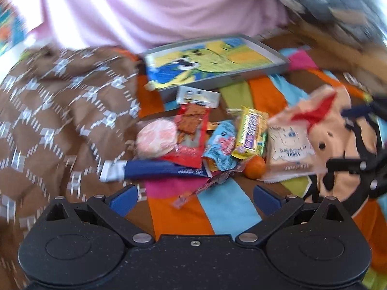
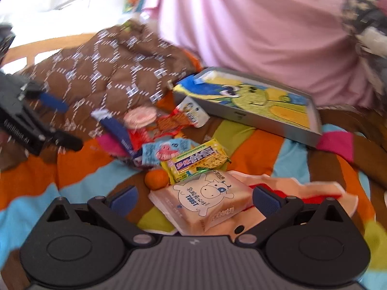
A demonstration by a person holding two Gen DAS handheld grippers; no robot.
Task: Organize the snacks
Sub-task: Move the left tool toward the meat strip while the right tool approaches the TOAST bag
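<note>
1. Hovering my right gripper [image 2: 194, 199] spread wide around the toast pack [image 2: 205, 205], pads clear of it, I judge it the first pick.
2. My left gripper [image 1: 196, 199], equally spread and empty, sits over bare blanket [image 1: 227, 205].
3. Snacks are heaped together; the orange [image 2: 156, 180] touches the yellow wafer pack [image 2: 198, 160].
4. The tray [image 2: 254, 118] beyond looks empty, though blur hampers me.

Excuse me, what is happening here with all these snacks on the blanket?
A person holds two tongs over a pile of snacks on a striped blanket. Both the left tongs and the right tongs are open and hold nothing. The right tongs hover at the toast packet. The tray behind the pile holds no snacks yet.
</note>
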